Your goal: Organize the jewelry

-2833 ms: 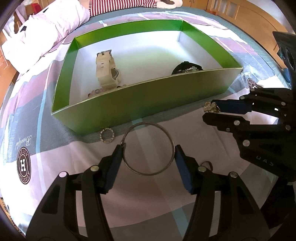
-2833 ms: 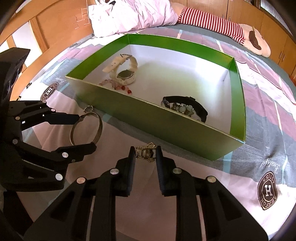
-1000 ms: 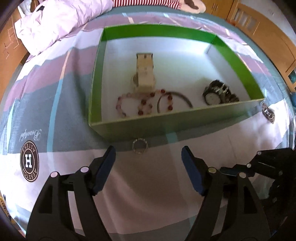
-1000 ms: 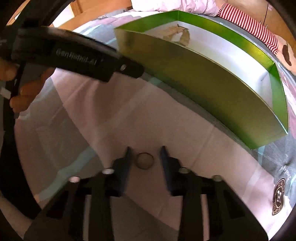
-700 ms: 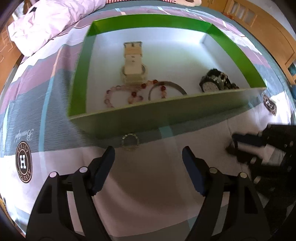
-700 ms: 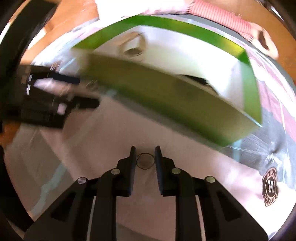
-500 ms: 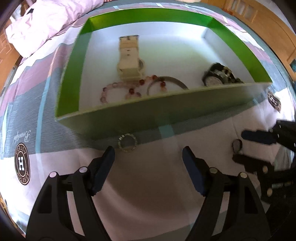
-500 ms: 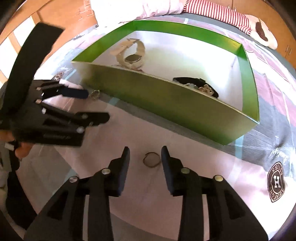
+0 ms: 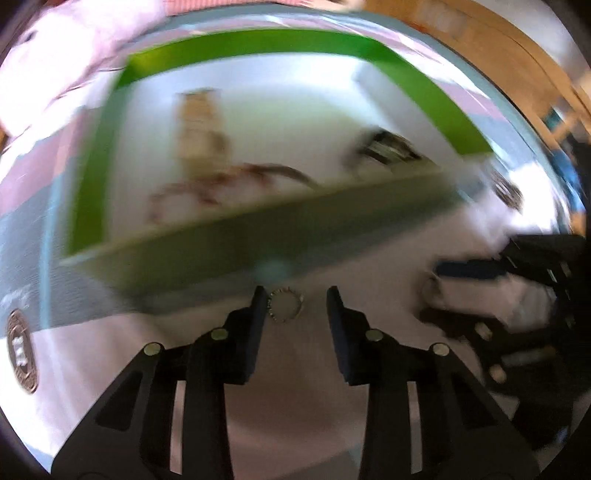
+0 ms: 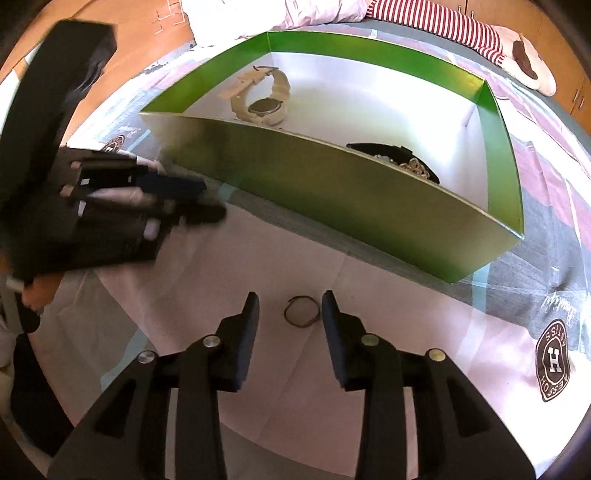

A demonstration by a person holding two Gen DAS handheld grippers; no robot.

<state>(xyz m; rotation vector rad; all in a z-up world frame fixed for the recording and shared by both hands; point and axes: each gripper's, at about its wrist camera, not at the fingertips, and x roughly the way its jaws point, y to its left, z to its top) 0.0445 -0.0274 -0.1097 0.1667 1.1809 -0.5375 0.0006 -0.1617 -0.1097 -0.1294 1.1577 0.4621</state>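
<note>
A green box (image 10: 369, 206) with a white floor lies on the bedspread; it also shows, blurred, in the left wrist view (image 9: 258, 251). It holds a beige watch (image 10: 264, 98), a dark watch (image 10: 402, 160) and a bead bracelet (image 9: 207, 188). My left gripper (image 9: 295, 304) is open around a small studded ring (image 9: 285, 305) lying by the box's near wall. My right gripper (image 10: 290, 314) is open around a thin dark ring (image 10: 301, 315) on the bedspread. Neither ring is gripped.
The left gripper shows in the right wrist view (image 10: 199, 201), close to the box's near wall. The right gripper shows at the right of the left wrist view (image 9: 439, 291). A pillow (image 10: 280, 14) and a striped cushion (image 10: 436, 26) lie beyond the box.
My left gripper has moved forward and down so the studded ring now sits between its fingers, and its jaws have narrowed. My right gripper has opened wider around the thin ring.
</note>
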